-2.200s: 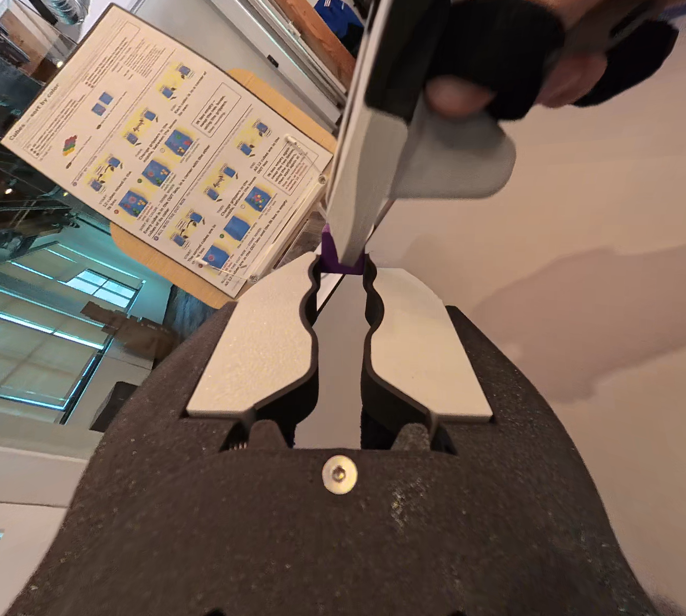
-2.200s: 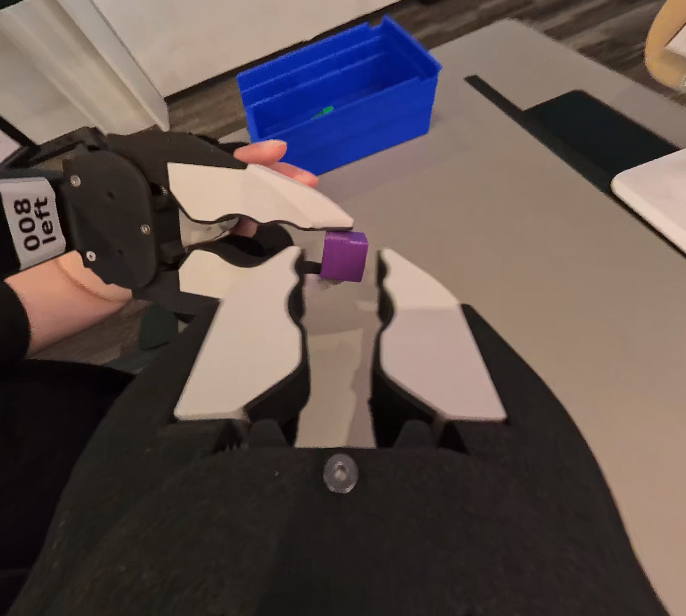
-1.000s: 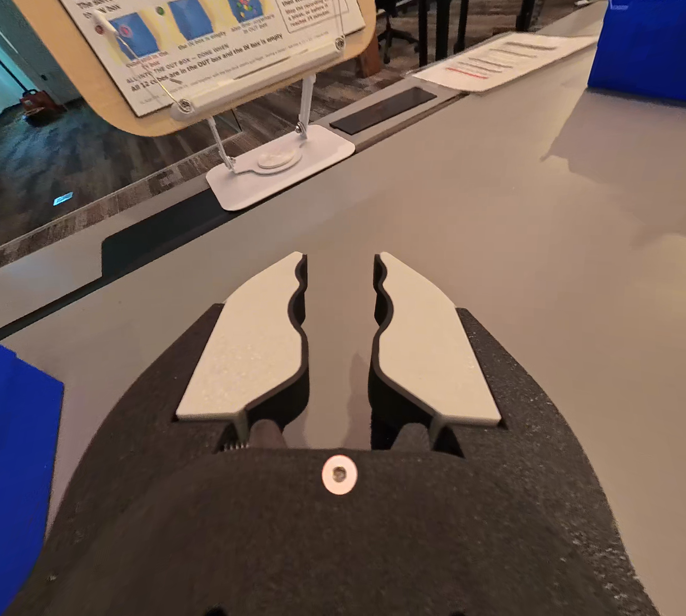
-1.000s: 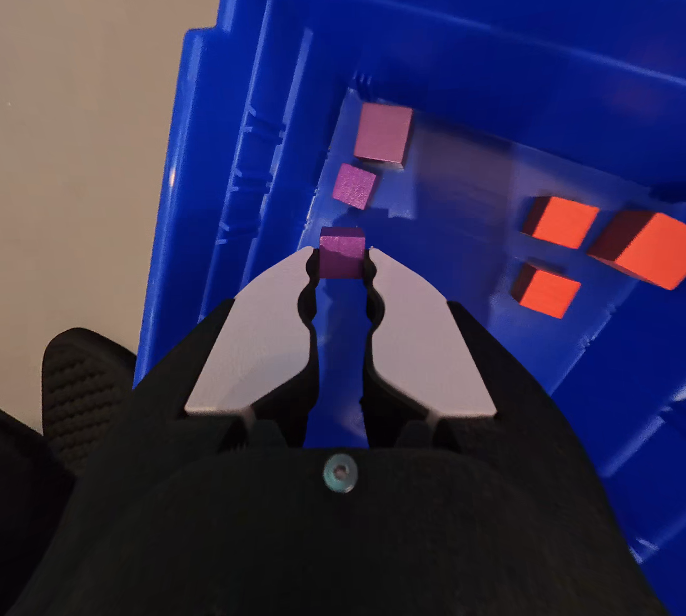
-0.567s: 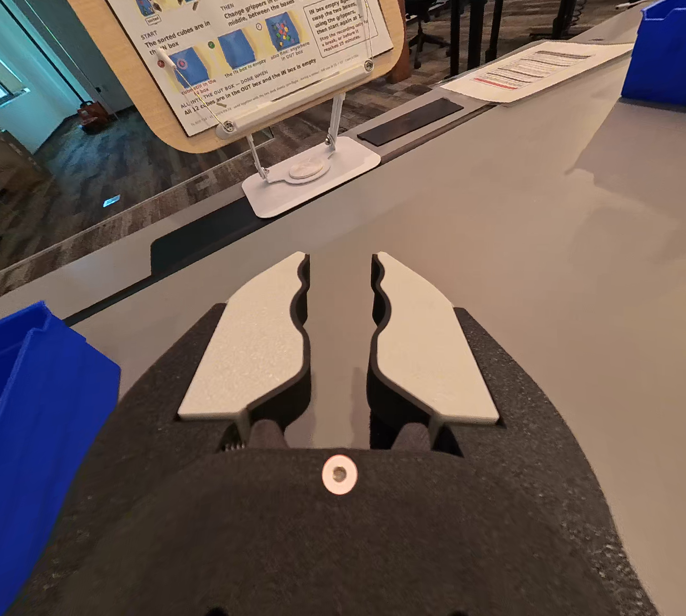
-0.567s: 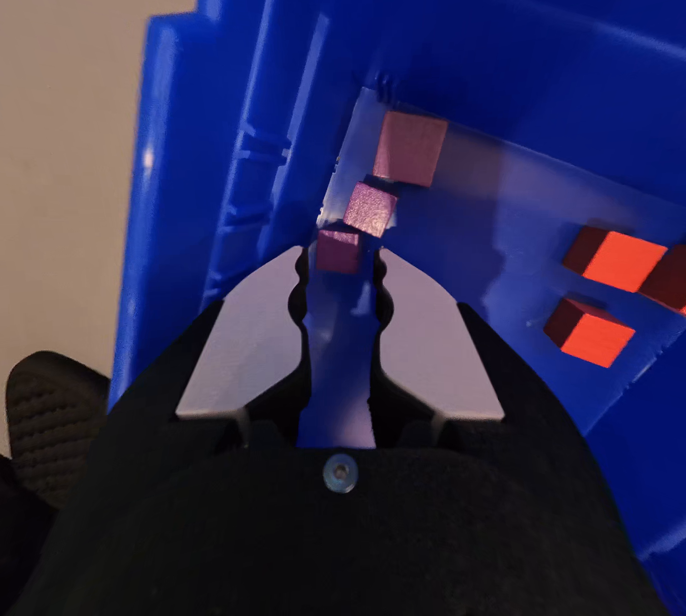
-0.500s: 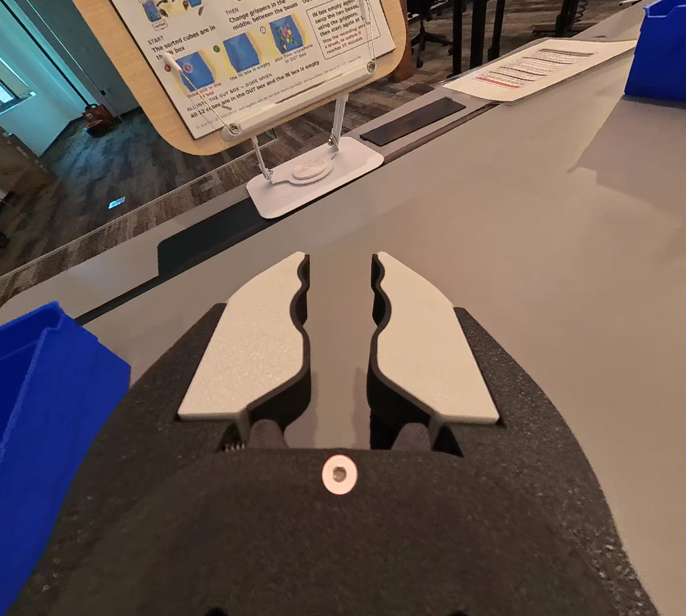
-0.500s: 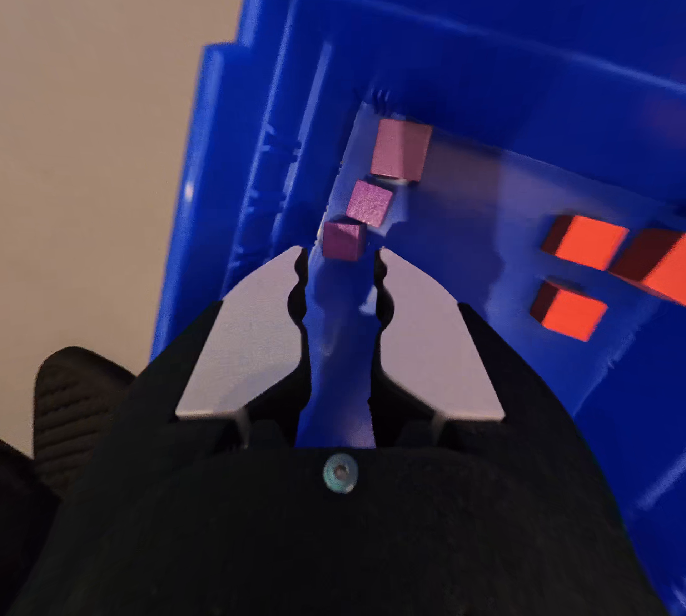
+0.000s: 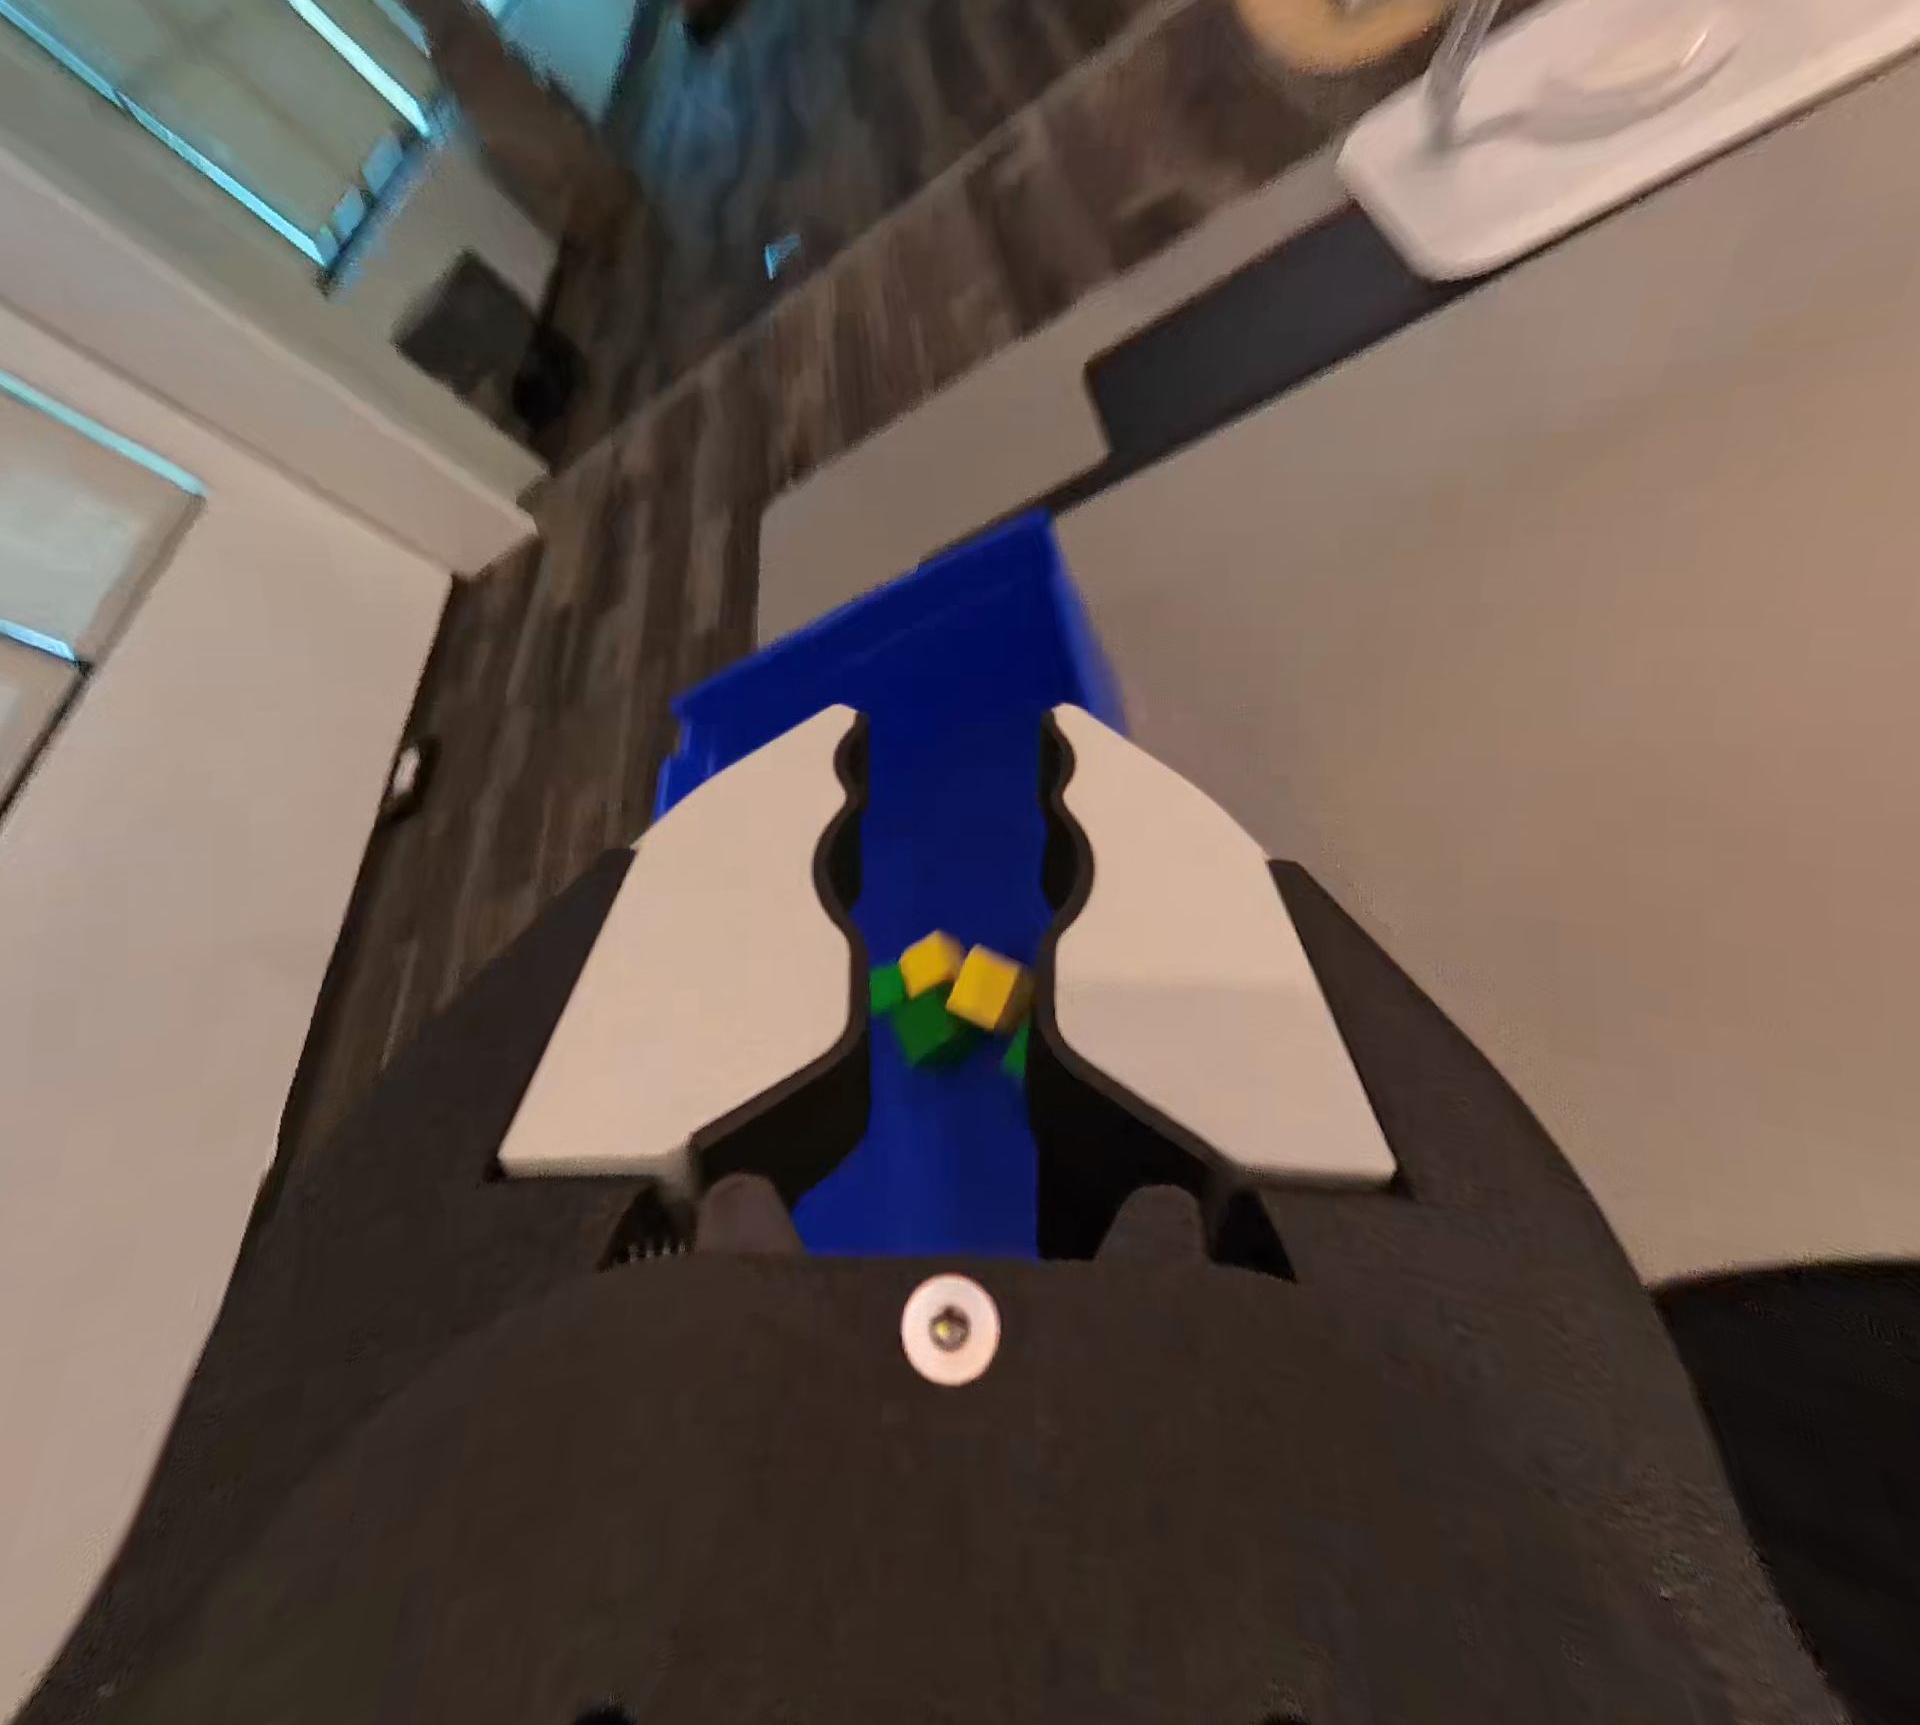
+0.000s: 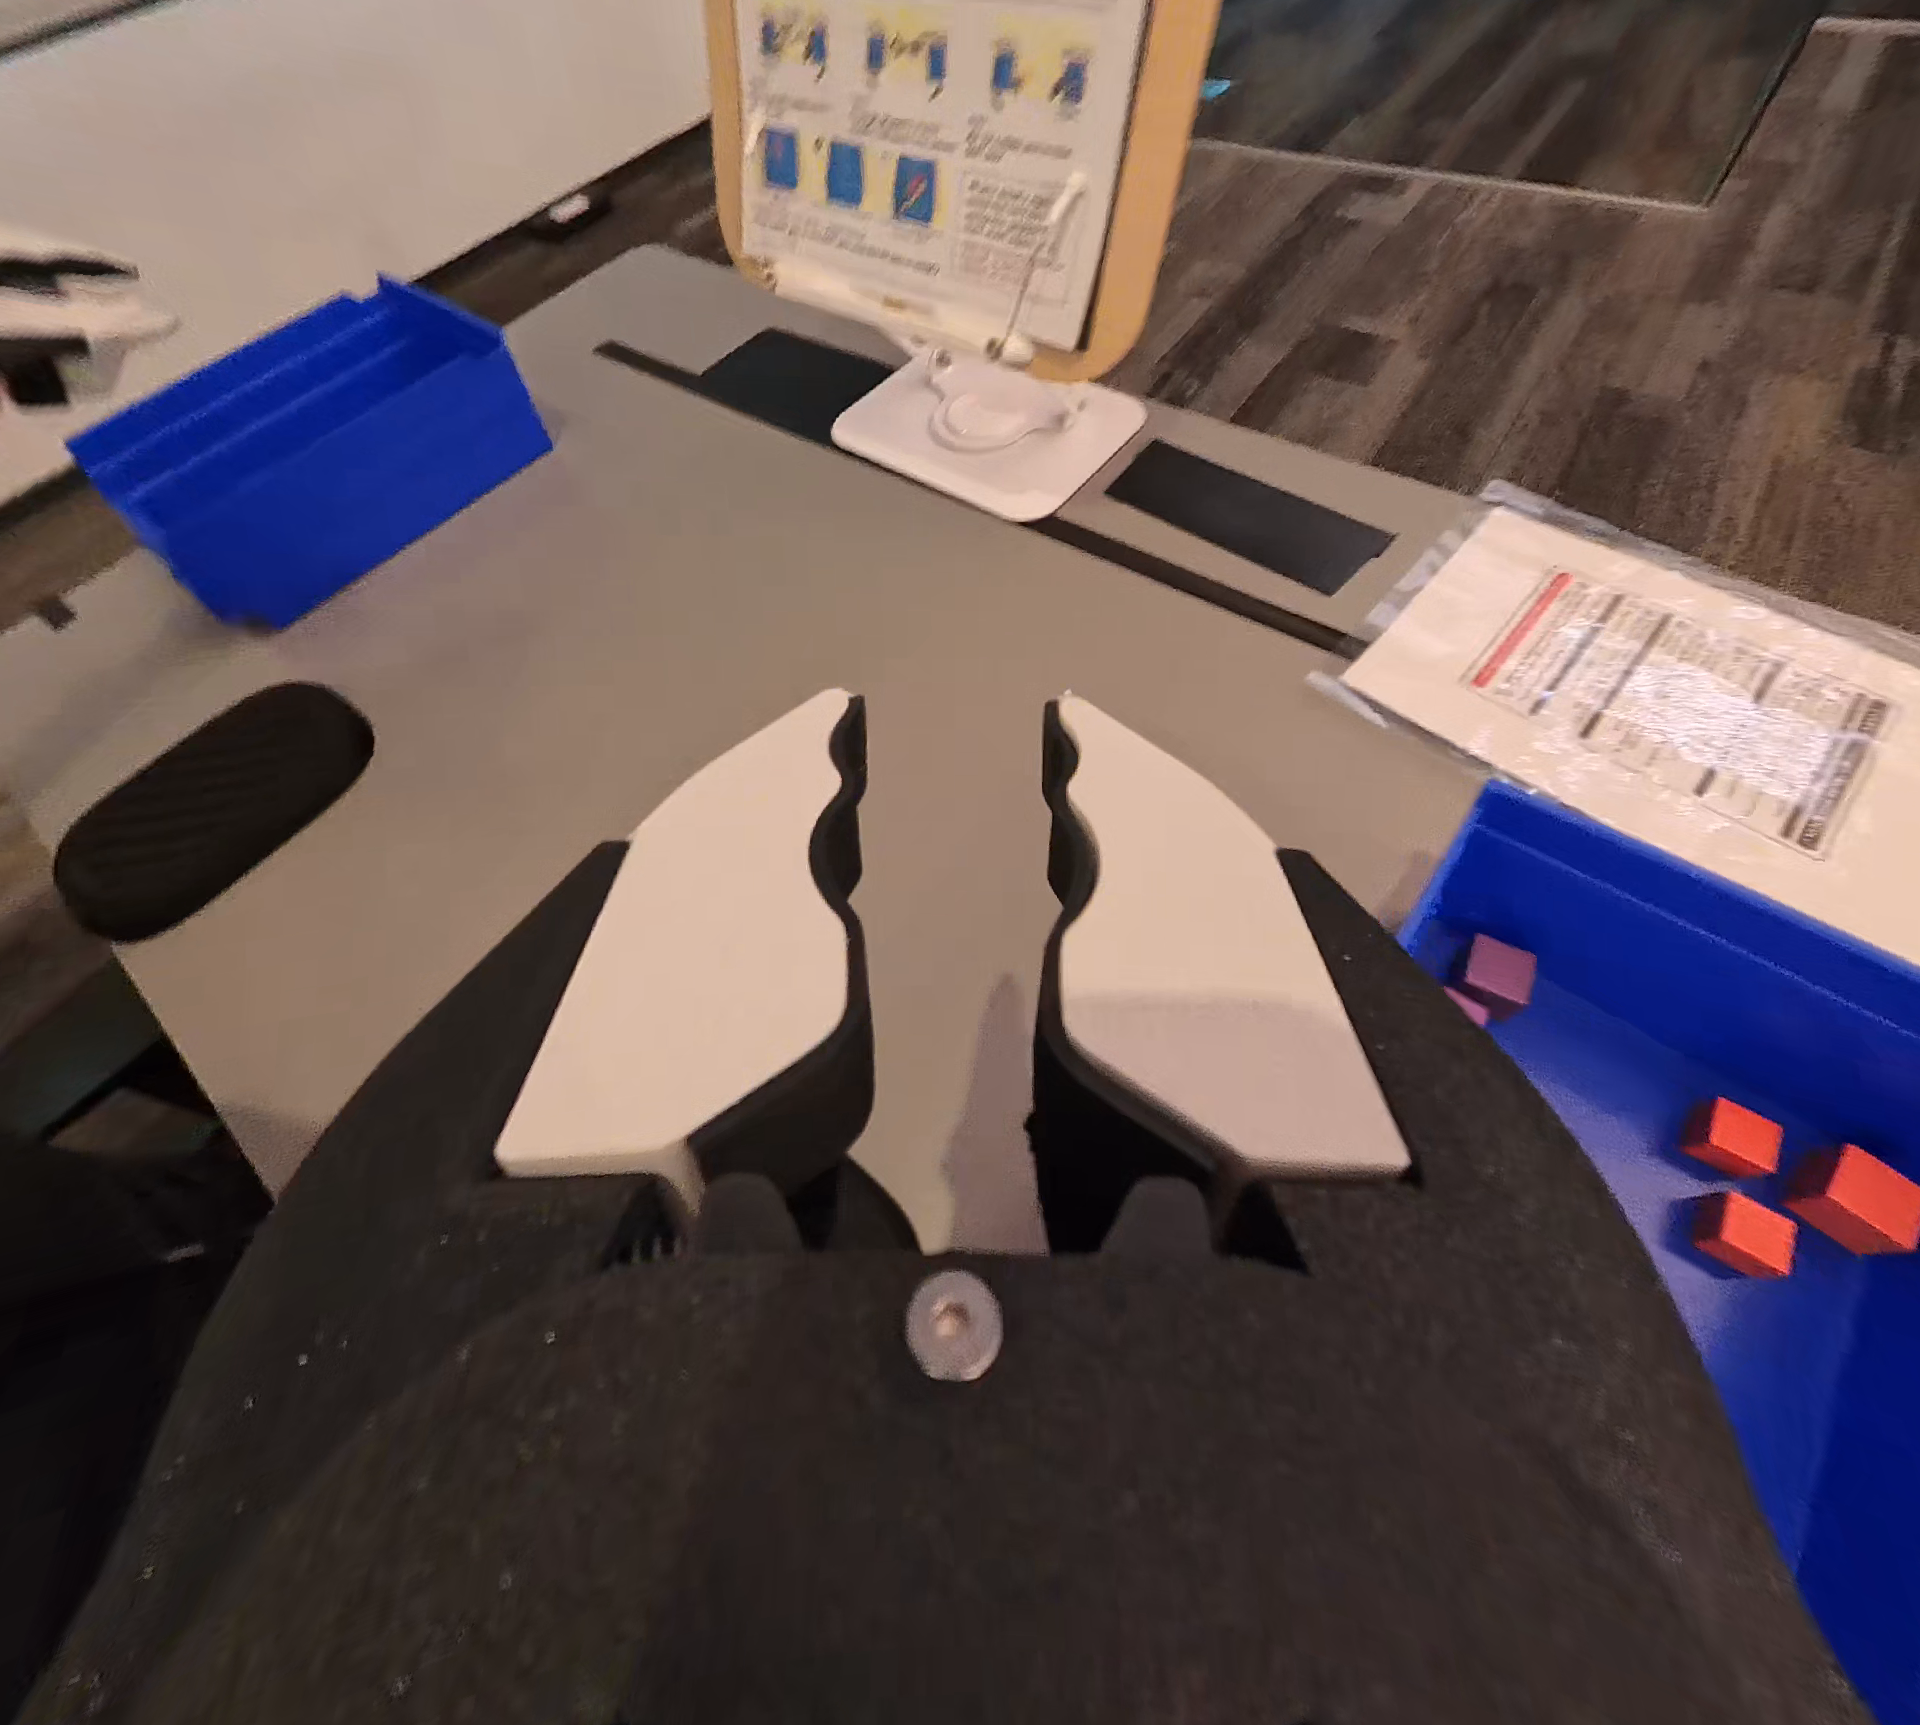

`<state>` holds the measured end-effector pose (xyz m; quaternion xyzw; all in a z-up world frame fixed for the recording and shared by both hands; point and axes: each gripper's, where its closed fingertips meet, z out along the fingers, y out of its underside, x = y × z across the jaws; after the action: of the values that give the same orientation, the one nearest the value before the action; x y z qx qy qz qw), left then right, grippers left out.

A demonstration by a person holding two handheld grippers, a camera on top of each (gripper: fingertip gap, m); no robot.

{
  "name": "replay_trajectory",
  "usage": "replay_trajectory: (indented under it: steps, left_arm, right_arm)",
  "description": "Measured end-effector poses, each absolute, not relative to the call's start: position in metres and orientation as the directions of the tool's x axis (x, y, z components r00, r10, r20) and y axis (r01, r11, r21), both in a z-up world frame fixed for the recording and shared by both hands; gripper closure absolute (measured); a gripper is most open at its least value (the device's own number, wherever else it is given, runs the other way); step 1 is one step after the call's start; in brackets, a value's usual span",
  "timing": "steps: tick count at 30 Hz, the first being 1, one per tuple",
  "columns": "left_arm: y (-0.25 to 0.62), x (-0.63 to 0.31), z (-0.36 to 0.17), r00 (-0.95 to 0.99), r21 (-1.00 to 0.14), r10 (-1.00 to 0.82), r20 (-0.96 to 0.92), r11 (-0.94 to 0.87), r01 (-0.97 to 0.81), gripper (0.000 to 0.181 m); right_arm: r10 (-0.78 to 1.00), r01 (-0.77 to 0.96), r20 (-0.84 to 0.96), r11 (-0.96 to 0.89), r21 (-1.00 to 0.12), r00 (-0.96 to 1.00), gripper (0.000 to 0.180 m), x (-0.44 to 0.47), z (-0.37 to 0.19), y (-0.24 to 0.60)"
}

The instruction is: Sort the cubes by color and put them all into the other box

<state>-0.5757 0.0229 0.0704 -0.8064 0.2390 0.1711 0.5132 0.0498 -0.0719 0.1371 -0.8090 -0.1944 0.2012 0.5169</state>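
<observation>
cubes (image 9: 951, 1000) blurred, half hidden behind fingers (image 9: 717, 948)

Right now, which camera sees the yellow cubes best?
The left wrist view. It looks down into the source box, where two yellow cubes sit beside green ones, a bit blurred. The right wrist view shows that box only from outside, its contents hidden.

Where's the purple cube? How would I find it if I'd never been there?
Start at the grey table and go to the blue box by the right gripper, not the far box to the left. Look in its near-left corner, by the wall. The purple cube sits there, apart from the red cubes clustered farther right.
</observation>
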Motion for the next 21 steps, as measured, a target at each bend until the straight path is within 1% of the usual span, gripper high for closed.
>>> replay_trajectory:
  steps: [2, 4, 5, 7, 9, 11, 12, 13, 14, 16, 18, 21]
  left_arm:
    - [0.029, -0.619, 0.058, 0.825, -0.678, -0.218, -0.522, -0.480, -0.556, 0.141]
    - [0.035, -0.657, 0.039, 0.817, -0.609, -0.219, -0.533, -0.571, -0.550, 0.143]
    - [0.038, -0.673, 0.026, 0.833, -0.586, -0.218, -0.509, -0.621, -0.521, 0.144]
    - [0.041, -0.691, -0.007, 0.891, -0.549, -0.234, -0.388, -0.718, -0.428, 0.145]
    - [0.039, -0.694, -0.037, 0.922, -0.500, -0.277, -0.269, -0.779, -0.380, 0.141]
    - [0.036, -0.697, -0.060, 0.949, -0.450, -0.256, -0.183, -0.837, -0.312, 0.142]
    - [0.035, -0.696, -0.070, 0.960, -0.425, -0.241, -0.144, -0.861, -0.280, 0.137]
    - [0.034, -0.696, -0.077, 0.965, -0.411, -0.230, -0.125, -0.874, -0.261, 0.133]
    - [0.034, -0.696, -0.084, 0.965, -0.393, -0.228, -0.128, -0.882, -0.261, 0.131]
    - [0.035, -0.703, -0.095, 0.949, -0.361, -0.244, -0.199, -0.882, -0.303, 0.128]
    - [0.035, -0.708, -0.104, 0.928, -0.318, -0.271, -0.256, -0.883, -0.345, 0.131]
    - [0.037, -0.707, -0.117, 0.937, -0.294, -0.258, -0.235, -0.900, -0.321, 0.131]
  right_arm:
    - [0.532, 0.161, -0.106, -0.431, -0.888, 0.840, 0.148, 0.031, 0.125, -0.072]
    - [0.551, 0.247, -0.063, -0.470, -0.847, 0.832, 0.147, 0.014, 0.114, -0.068]
    - [0.581, 0.282, -0.054, -0.472, -0.835, 0.812, 0.147, 0.003, 0.111, -0.064]
    - [0.626, 0.295, -0.099, -0.494, -0.818, 0.774, 0.147, -0.021, 0.107, -0.057]
    - [0.632, 0.299, -0.120, -0.514, -0.804, 0.765, 0.146, -0.036, 0.099, -0.049]
    - [0.657, 0.287, -0.137, -0.494, -0.821, 0.741, 0.147, -0.049, 0.089, -0.045]
    - [0.679, 0.284, -0.160, -0.493, -0.823, 0.716, 0.148, -0.055, 0.084, -0.044]
    - [0.683, 0.294, -0.184, -0.520, -0.802, 0.707, 0.148, -0.056, 0.078, -0.044]
    - [0.661, 0.292, -0.191, -0.546, -0.785, 0.725, 0.148, -0.052, 0.075, -0.039]
    - [0.620, 0.269, -0.179, -0.558, -0.785, 0.764, 0.149, -0.044, 0.073, -0.031]
    - [0.619, 0.258, -0.192, -0.562, -0.786, 0.762, 0.148, -0.041, 0.072, -0.031]
    - [0.593, 0.239, -0.197, -0.575, -0.783, 0.781, 0.148, -0.034, 0.070, -0.029]
